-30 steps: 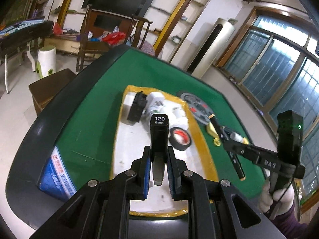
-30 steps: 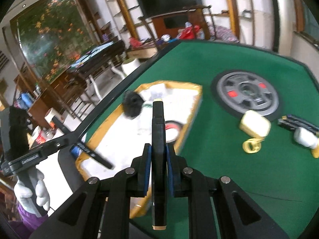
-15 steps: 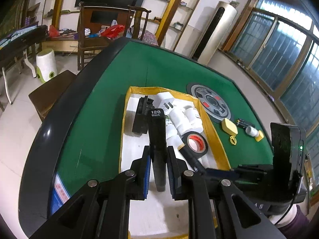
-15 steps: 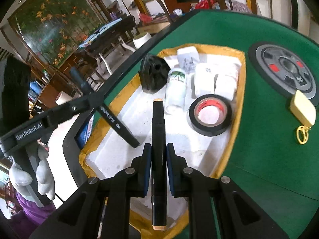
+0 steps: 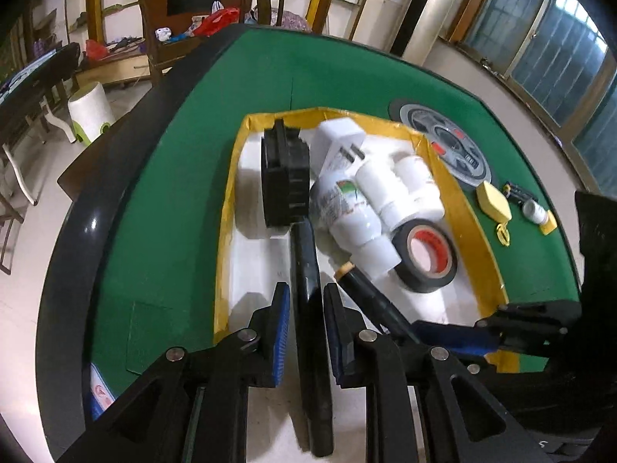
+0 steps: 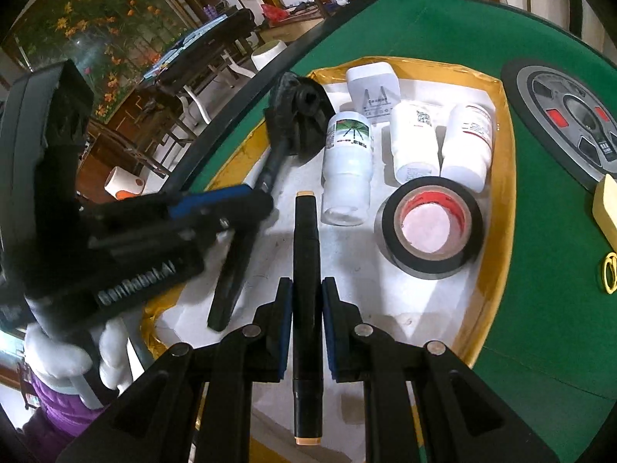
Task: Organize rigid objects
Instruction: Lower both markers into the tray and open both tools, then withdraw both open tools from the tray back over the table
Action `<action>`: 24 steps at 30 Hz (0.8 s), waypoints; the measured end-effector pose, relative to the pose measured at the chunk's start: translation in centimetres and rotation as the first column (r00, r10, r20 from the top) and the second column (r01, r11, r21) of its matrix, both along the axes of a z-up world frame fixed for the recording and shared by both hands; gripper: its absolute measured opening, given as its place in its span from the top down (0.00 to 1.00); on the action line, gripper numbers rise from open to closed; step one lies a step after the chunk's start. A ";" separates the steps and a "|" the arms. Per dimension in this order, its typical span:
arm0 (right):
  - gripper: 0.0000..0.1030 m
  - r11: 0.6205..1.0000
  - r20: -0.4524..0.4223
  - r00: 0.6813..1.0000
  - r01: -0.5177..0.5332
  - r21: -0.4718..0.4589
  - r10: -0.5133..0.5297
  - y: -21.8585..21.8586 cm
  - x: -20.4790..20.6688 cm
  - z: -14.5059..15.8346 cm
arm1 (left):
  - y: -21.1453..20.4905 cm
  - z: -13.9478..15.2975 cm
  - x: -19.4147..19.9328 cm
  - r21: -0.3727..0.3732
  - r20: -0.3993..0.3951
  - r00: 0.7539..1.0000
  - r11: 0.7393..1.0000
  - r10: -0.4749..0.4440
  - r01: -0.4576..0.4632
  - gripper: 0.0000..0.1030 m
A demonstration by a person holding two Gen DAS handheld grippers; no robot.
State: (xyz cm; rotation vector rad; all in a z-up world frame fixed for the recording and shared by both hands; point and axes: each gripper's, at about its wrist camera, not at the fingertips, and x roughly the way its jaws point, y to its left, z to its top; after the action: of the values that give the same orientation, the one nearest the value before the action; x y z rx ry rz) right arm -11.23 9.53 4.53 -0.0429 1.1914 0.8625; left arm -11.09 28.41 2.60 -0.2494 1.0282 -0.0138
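Note:
A white tray with a yellow rim (image 5: 227,208) (image 6: 497,208) sits on the green table. My left gripper (image 5: 305,305) has its pads a little apart on either side of a black marker (image 5: 308,308) lying low in the tray, its tip by a black round part (image 5: 285,177). My right gripper (image 6: 305,301) holds a black marker with tan ends (image 6: 306,254) low over the tray, pads slightly apart from it. White bottles (image 6: 347,166), a white plug (image 6: 372,88) and a black tape roll (image 6: 430,227) lie in the tray.
On the green felt right of the tray lie a grey weight disc (image 5: 447,146), a yellow key fob (image 5: 493,200), a small white bottle (image 5: 534,210) and a black item. The table's black rim (image 5: 73,231) runs along the left. Chairs and furniture stand beyond.
Both grippers have come down into the tray with their markers. The jaws of both have loosened: gaps now show beside each marker. The left marker now lies flat, tip toward the black part.

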 end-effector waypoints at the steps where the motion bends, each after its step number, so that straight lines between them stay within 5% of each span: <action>1: 0.86 1.000 0.000 1.000 0.000 -0.001 0.000 0.1 0.0 0.0 | 0.1 -0.2 -0.1 0.010 -0.003 1.000 1.000 0.009 -0.009 0.83; 4: 0.86 1.000 0.003 1.000 0.003 -0.004 -0.003 0.5 0.1 -0.1 | 0.6 -0.1 -0.2 0.005 0.001 0.999 0.999 0.036 -0.036 0.81; 9: 0.86 1.000 0.002 1.000 0.010 -0.008 -0.010 0.6 0.6 -0.3 | 1.3 1.0 -1.3 -0.085 0.030 0.998 0.995 0.047 -0.044 0.54; 11: 0.86 1.000 -0.003 1.000 0.013 -0.005 -0.013 0.7 0.8 -0.4 | 0.8 1.7 -1.9 -0.065 0.044 0.998 0.997 0.048 -0.045 0.32; 17: 0.82 1.000 -0.004 1.000 0.019 0.012 -0.019 0.5 0.2 -0.2 | 0.0 4.0 -4.0 -0.013 0.113 0.992 0.998 0.060 -0.059 0.22; 24: 0.49 0.995 0.128 0.989 0.065 0.076 -0.075 -2.5 -0.9 3.3 | 0.3 4.7 -5.1 -0.042 0.115 0.988 0.994 0.103 -0.099 0.22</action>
State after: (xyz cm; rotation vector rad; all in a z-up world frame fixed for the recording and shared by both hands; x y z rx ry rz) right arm -12.11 6.99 7.79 0.0007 1.0326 0.8274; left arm -16.17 28.74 7.32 -0.3294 0.8980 0.0444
